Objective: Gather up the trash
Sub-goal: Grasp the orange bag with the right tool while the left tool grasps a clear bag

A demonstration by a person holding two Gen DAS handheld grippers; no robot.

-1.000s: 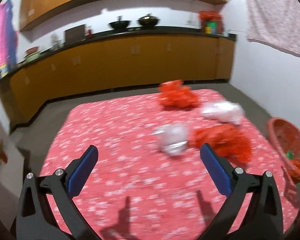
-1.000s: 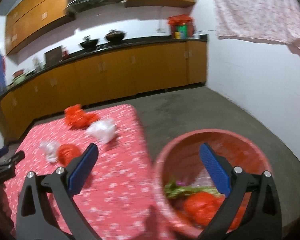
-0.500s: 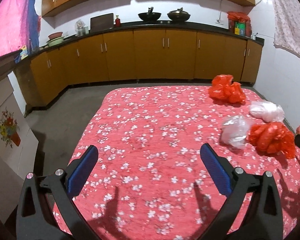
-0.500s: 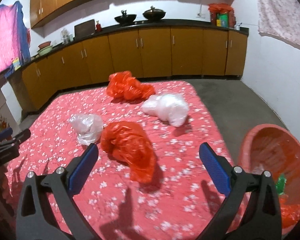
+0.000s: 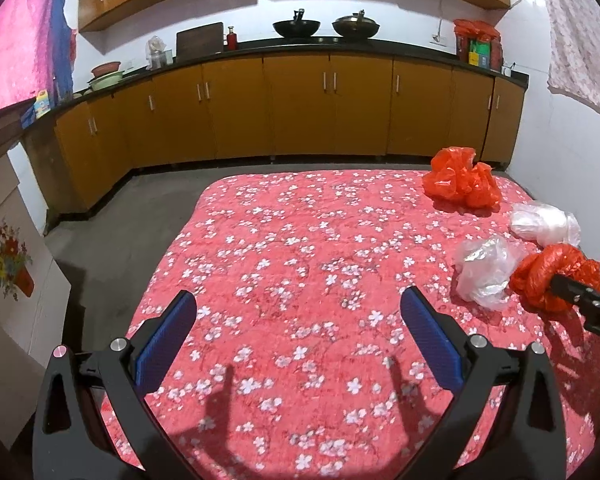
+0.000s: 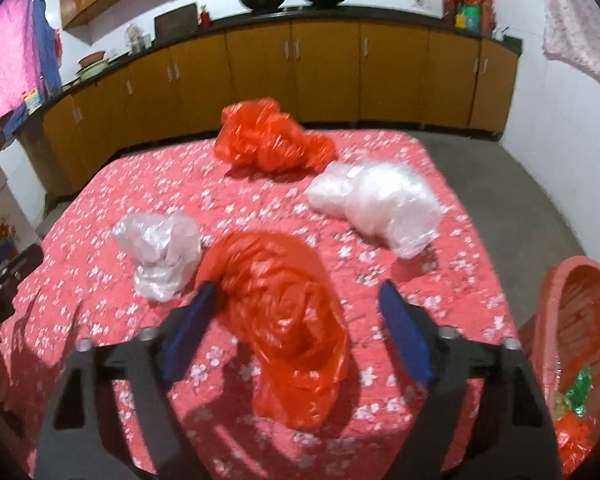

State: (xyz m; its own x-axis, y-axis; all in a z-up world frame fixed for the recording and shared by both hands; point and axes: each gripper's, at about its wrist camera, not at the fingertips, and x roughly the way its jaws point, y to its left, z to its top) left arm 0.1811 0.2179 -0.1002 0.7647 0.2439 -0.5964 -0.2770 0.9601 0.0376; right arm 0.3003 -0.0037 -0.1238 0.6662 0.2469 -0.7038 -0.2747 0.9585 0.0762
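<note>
Several crumpled plastic bags lie on a table with a red flowered cloth (image 5: 300,264). In the right wrist view a red bag (image 6: 288,312) lies between the open fingers of my right gripper (image 6: 296,320); a small clear bag (image 6: 158,248) is to its left, a larger clear bag (image 6: 380,204) at back right, another red bag (image 6: 272,140) at the far edge. A red basket (image 6: 572,320) holding trash stands off the table's right side. My left gripper (image 5: 296,332) is open and empty over bare cloth; the bags (image 5: 484,268) lie to its right.
Orange kitchen cabinets (image 5: 300,108) with a dark counter run along the far wall, with grey floor (image 5: 112,216) between them and the table. A white board with a flower picture (image 5: 8,264) stands at the left. A pale cloth hangs on the right wall (image 6: 580,32).
My right gripper has swung left from over the basket and come down around the nearer red bag. My left gripper has swung left, so the bags now sit at its right.
</note>
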